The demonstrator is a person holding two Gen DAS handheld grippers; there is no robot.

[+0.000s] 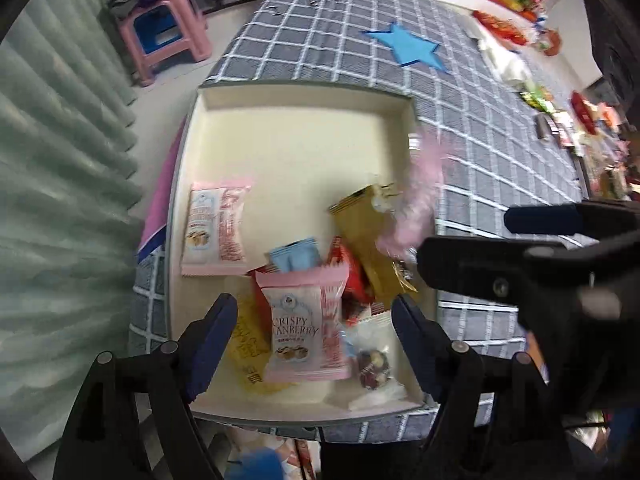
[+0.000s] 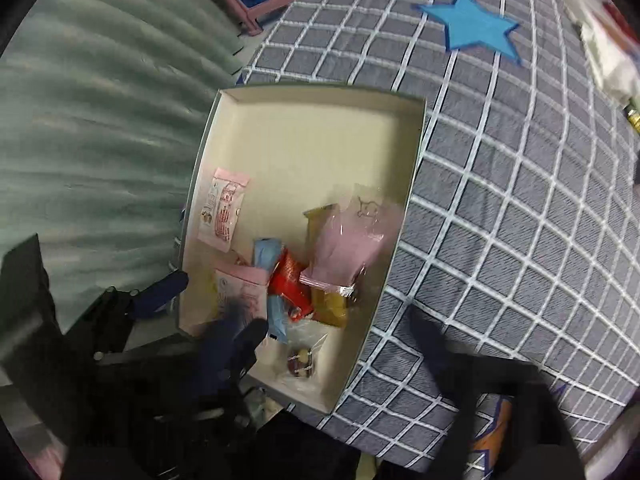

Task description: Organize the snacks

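Note:
A cream box [image 1: 296, 132] [image 2: 312, 140] on the checked cloth holds several snack packets. A pink Crispy Cranberry packet [image 1: 304, 324] lies between the wide-apart fingers of my left gripper [image 1: 314, 340], which is open and empty just above the box's near end. A second pink packet [image 1: 216, 228] [image 2: 222, 208] lies at the left. A gold packet [image 1: 368, 240], blue packet [image 1: 296, 254] and red packet [image 2: 290, 280] are piled in the middle. A blurred pink packet [image 1: 416, 208] [image 2: 348, 248] is in the air over the box's right side. My right gripper [image 2: 340, 344] is open beside it.
A clear-wrapped sweet [image 1: 374, 364] [image 2: 300, 360] lies at the box's near corner. A blue star [image 1: 416, 46] [image 2: 476, 28] marks the cloth beyond the box. A pink stool [image 1: 164, 36] stands at far left by a green curtain [image 1: 60, 200]. Clutter lines the far right edge.

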